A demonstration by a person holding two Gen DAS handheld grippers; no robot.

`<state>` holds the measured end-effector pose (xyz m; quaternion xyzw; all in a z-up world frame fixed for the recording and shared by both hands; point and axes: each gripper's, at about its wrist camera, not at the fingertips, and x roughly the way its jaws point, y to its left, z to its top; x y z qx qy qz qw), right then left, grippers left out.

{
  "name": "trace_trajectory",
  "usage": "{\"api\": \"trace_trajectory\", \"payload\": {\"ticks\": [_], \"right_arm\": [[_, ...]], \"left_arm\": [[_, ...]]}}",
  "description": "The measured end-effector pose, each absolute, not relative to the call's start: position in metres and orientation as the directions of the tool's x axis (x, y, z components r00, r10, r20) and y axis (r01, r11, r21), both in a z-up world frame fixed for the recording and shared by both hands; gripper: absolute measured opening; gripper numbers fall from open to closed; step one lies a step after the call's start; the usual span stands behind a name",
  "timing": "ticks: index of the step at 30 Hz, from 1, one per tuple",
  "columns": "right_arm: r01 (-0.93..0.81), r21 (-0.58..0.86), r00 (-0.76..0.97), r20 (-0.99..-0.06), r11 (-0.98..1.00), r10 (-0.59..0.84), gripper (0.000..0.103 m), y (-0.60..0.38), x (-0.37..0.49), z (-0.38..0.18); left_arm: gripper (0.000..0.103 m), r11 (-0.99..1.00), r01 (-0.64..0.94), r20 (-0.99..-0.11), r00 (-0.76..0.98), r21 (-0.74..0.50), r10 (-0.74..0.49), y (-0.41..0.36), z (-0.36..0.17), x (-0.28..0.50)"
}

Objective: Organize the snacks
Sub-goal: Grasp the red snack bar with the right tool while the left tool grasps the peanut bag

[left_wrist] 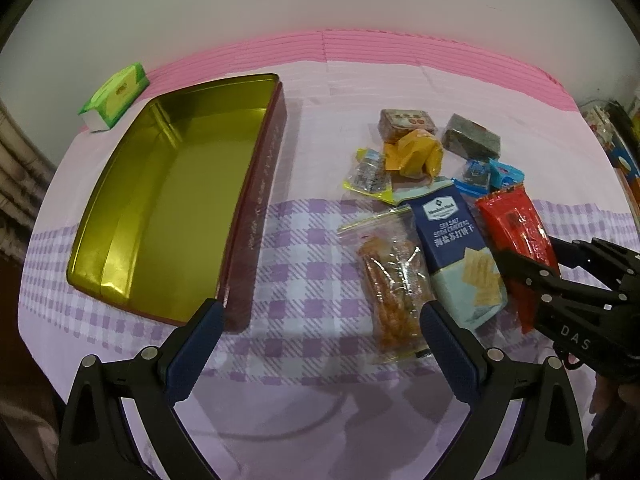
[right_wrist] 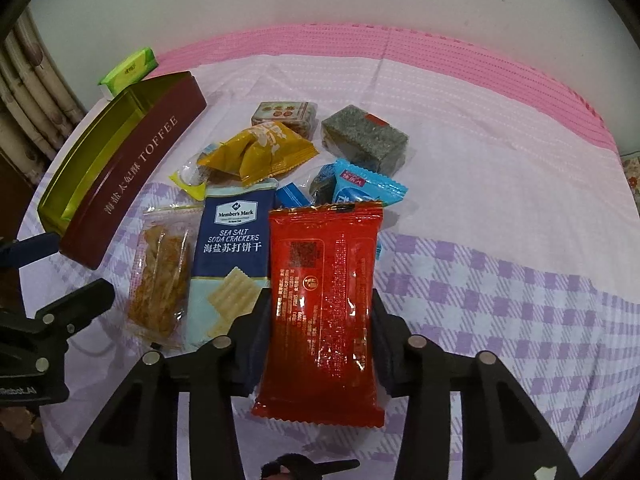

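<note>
An open maroon toffee tin (left_wrist: 264,200) with a gold inside stands empty at the left of the cloth-covered table, also seen side-on (right_wrist: 132,176). To its right lies a pile of snacks. My right gripper (right_wrist: 320,294) is shut on a red snack packet (right_wrist: 324,280), a finger pressing each long edge; the left wrist view shows the same packet (left_wrist: 516,220) in that gripper (left_wrist: 516,268). My left gripper (left_wrist: 320,306) is open and empty, hanging over the cloth between the tin and a clear bag of orange strips (left_wrist: 396,280).
Beside the red packet lie a navy soda cracker pack (right_wrist: 236,240), a yellow packet (right_wrist: 264,148), a dark wrapped block (right_wrist: 364,136), a brown square pack (right_wrist: 284,114) and blue packets (right_wrist: 360,188). A green tissue pack (left_wrist: 116,96) sits behind the tin.
</note>
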<state>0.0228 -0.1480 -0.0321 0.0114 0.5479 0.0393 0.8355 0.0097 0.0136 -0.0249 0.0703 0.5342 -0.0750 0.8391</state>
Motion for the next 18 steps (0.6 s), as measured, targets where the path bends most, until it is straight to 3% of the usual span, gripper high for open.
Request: {"api": "trace_trajectory", "payload": {"ticks": [9,14,18], "right_arm": [[0.01,0.077,0.419,-0.906,0.997,0.065,0.04,-0.169,0.019,-0.019],[0.045,0.049,0.419,-0.907,0.998,0.026,0.04,-0.187,0.019,-0.011],[0.064,0.044,0.423,-0.906,0.997,0.013,0.04,-0.202,0.016,-0.008]], "left_arm": [[0.098,0.971,0.237,-0.926,0.363,-0.021,-0.109,-0.004,-0.029,0.016],[0.084,0.97,0.243,-0.935,0.339,-0.014,-0.099,-0.016,-0.034,0.023],[0.079,0.973,0.227,-0.942,0.318,-0.03,-0.103,-0.025,-0.038,0.032]]}}
